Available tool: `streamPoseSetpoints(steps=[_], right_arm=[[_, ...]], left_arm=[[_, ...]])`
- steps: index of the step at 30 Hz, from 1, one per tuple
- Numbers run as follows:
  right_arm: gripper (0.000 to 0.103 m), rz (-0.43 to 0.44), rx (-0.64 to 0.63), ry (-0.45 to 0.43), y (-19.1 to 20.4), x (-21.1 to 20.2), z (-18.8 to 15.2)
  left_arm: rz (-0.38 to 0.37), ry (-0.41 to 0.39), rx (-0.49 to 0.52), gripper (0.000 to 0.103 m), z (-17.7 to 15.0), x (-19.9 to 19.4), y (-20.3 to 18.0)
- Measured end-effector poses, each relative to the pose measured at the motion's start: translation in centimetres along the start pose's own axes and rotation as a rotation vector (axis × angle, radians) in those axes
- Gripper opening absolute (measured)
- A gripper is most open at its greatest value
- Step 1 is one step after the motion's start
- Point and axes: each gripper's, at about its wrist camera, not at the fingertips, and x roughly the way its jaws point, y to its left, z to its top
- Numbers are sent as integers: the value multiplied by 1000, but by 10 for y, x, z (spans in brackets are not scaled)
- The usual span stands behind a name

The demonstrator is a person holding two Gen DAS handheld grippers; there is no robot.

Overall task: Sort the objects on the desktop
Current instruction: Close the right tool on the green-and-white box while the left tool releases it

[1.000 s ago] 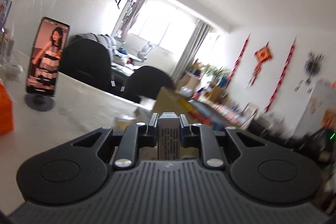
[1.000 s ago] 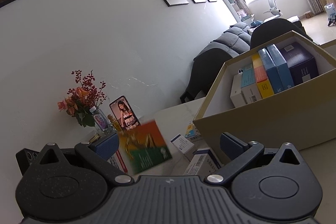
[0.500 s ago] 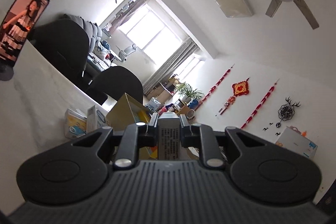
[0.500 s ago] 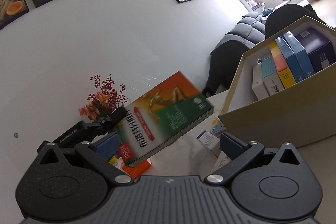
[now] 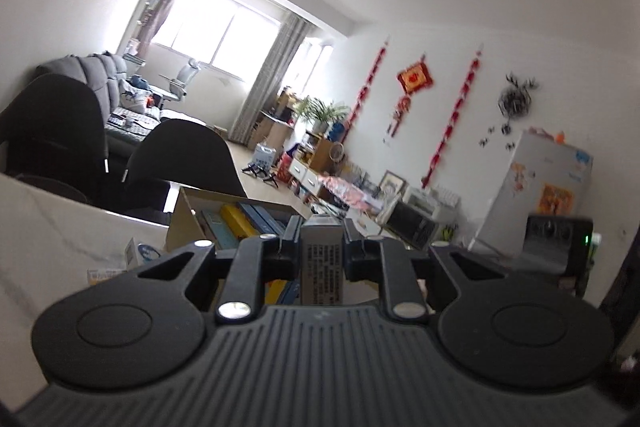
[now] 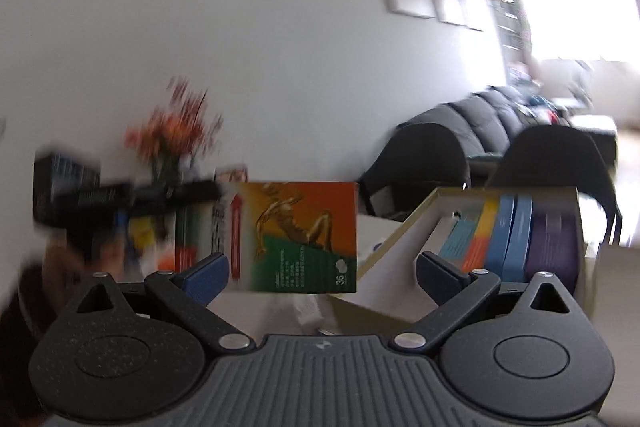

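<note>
Left tongs (image 5: pixel 322 241) carried the medicine box (image 6: pixel 294 237) toward the open cardboard box (image 6: pixel 404 239).

They pinched the carton by one end, its long axis level, pointing at the cardboard box just ahead. Right tongs (image 6: pixel 322 271) stood spread, empty, beneath it.

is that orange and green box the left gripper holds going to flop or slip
The orange and green box probably stays stiff: its edges look straight though only one end is pinched. The left gripper is shut on its thin side, so it may pivot if swung.
</note>
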Motion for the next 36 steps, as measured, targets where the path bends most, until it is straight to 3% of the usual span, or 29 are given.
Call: streamPoseSetpoints(steps=[6,13,19,21,25,27,32,36], right_arm=[[96,5,-373,192,21,14,37],[89,90,-569,397,38,36,62],[63,218,-684,572,60,55,51],[53,236,-694,597,63,59,48],[42,271,-694,621,66,58,39],[28,278,-706,637,70,59,35],[23,306,-738,653,71,47,25],[21,290,-760,664,73,45,25]], left_arm=[[-82,91,135,17,2,18,-17],[-202,192,285,17,-11,26,-34],[-278,202,341,17,-16,23,-41],[-290,209,360,17,-19,23,-41],[-317,230,392,22,-23,25,-41],[-326,231,399,24,-25,23,-40],[-337,223,380,28,-27,22,-36],[-276,170,327,38,-23,15,-26]])
